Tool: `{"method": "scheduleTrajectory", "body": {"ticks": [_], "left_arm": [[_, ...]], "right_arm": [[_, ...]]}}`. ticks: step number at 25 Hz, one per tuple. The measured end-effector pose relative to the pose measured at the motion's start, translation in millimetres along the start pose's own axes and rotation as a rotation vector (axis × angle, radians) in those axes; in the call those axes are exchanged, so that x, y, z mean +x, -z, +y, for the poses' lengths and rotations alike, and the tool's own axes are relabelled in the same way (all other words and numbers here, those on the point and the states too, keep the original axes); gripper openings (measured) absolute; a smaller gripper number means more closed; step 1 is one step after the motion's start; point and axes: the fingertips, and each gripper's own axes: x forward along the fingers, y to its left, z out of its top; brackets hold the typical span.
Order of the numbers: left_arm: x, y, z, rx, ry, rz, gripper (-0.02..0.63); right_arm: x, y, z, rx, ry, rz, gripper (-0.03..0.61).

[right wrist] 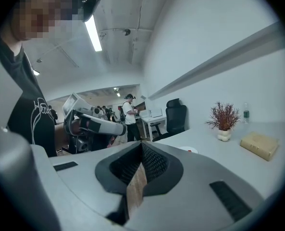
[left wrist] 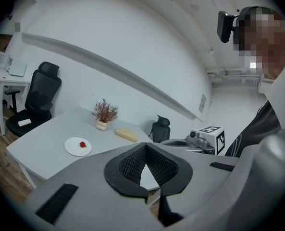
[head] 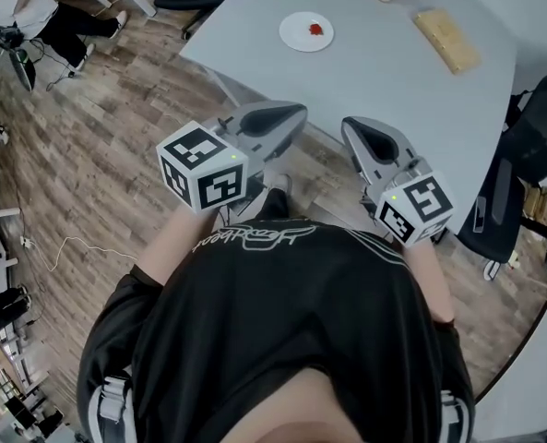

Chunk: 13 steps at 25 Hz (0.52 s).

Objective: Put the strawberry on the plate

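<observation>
Bare tabletop [head: 384, 77] around the plate [head: 294, 35]

Smooth plate [head: 293, 33], matt table [head: 393, 90], wood-plank floor [head: 89, 164].

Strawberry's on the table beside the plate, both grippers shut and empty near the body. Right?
No. The strawberry lies on the plate, not beside it, as the head view shows. The left gripper and right gripper are shut and empty near the body.

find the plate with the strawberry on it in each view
head view: plate top centre, on the grey table.
left gripper view: plate left of centre.
right gripper view: plate tiny, just right of centre.
shared landmark: the yellowish block on the same table.
</observation>
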Motion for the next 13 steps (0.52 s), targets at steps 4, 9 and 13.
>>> {"method": "scheduleTrajectory", "body": {"ticks": [4, 9, 13], "left_arm": [[-3, -2, -7, 0.011, 0.009, -0.007, 0.006], [-10, -2, -12, -0.006, 0.013, -0.014, 0.006], [-17, -2, -18, -0.026, 0.015, -0.018, 0.006]], "right_arm": [[-4, -9, 4, 0.034, -0.02, -0.031, 0.008], [-8, -14, 8, 0.039, -0.02, -0.042, 0.008], [-11, -16, 16, 0.037, -0.019, -0.042, 0.008]]}}
